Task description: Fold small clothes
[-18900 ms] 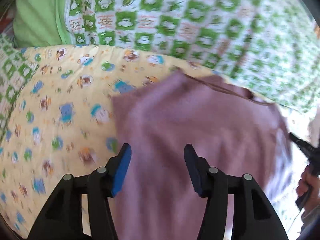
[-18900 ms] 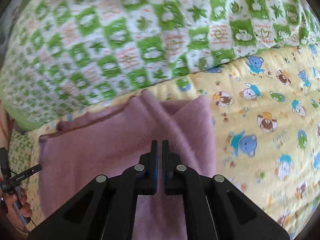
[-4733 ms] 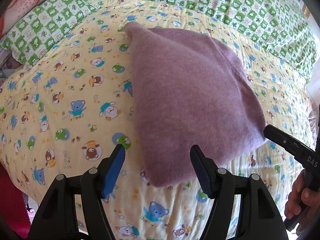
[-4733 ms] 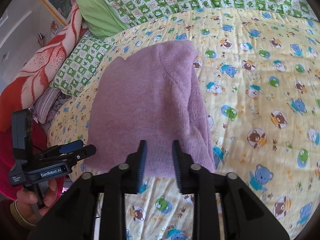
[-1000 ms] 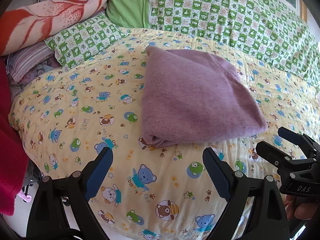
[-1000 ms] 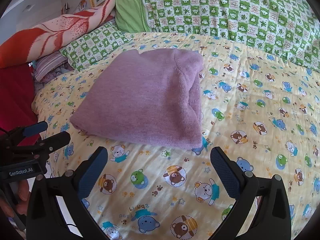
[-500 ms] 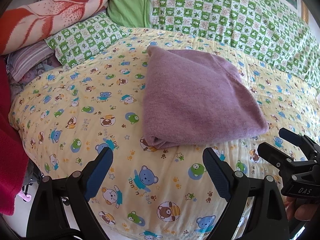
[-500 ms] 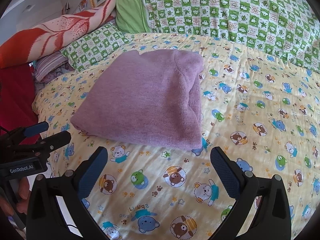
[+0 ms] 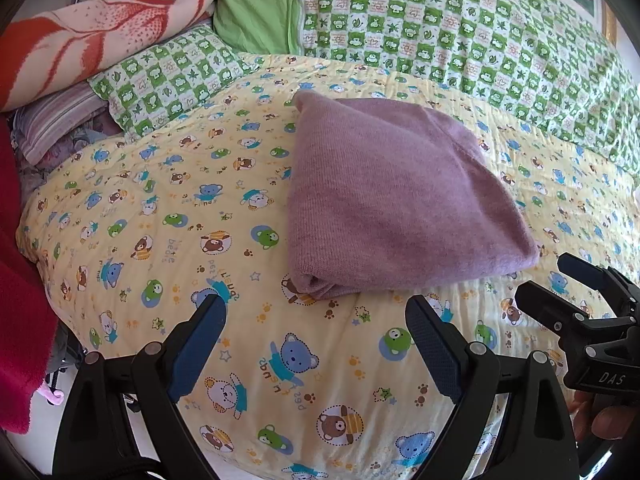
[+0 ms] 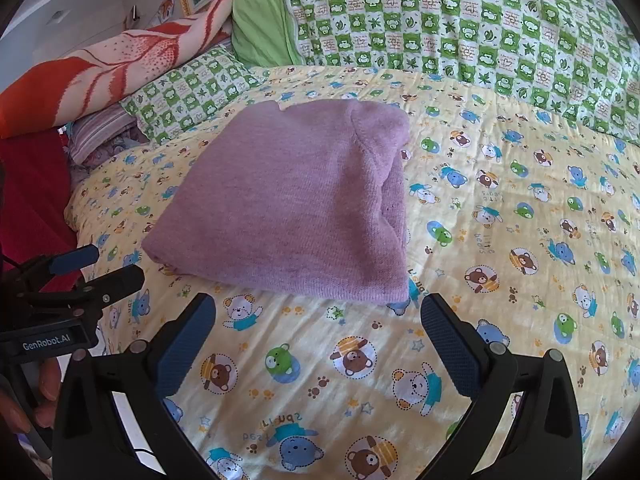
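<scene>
A purple knit garment (image 9: pixel 392 200) lies folded into a thick rectangle on the yellow bear-print quilt (image 9: pixel 160 216); it also shows in the right wrist view (image 10: pixel 296 208). My left gripper (image 9: pixel 316 316) is open and empty, held back from the garment's near edge. My right gripper (image 10: pixel 318 312) is open and empty, also just short of the near edge. Each gripper shows in the other's view, the right one (image 9: pixel 580 300) at the right and the left one (image 10: pixel 80 276) at the left, both apart from the garment.
A green-and-white checked blanket (image 9: pixel 460 28) runs along the back. A checked pillow (image 9: pixel 168 76), an orange-red patterned blanket (image 9: pixel 80 40) and a red cloth (image 9: pixel 20 288) lie at the left. The quilt's edge drops off near the left gripper.
Over the last second almost nothing moved; both grippers stay open and back from the garment. Earlier they released the folded garment and pulled away from it.
</scene>
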Demonstrator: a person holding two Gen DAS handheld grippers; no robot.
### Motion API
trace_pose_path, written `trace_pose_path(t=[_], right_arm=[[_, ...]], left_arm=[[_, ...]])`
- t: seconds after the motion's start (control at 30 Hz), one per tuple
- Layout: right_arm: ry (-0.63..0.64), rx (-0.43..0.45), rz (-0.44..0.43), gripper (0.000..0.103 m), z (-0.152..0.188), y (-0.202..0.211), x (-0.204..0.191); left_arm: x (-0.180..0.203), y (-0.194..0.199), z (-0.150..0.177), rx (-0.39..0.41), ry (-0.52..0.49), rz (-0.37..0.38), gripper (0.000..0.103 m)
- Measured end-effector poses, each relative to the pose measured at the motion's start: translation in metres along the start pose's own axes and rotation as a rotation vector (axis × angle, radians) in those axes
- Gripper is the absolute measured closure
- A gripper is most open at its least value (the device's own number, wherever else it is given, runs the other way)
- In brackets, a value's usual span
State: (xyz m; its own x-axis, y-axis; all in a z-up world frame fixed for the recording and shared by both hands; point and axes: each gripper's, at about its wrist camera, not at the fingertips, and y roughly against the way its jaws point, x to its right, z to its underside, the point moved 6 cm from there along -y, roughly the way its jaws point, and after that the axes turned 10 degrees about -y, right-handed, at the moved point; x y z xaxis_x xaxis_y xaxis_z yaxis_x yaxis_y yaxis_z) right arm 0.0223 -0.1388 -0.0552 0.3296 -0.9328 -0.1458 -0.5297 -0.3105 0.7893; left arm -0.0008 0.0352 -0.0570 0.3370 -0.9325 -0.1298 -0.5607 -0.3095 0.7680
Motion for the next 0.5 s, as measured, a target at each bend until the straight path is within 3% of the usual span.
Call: trace_pose_path(t=[0.5], right_arm=[[-0.004, 0.004, -0.004, 0.001, -0.0031, 0.0002, 0.0012]], left_arm=[[0.0010, -0.0004, -0.0014, 0.002, -0.002, 0.002, 0.011]])
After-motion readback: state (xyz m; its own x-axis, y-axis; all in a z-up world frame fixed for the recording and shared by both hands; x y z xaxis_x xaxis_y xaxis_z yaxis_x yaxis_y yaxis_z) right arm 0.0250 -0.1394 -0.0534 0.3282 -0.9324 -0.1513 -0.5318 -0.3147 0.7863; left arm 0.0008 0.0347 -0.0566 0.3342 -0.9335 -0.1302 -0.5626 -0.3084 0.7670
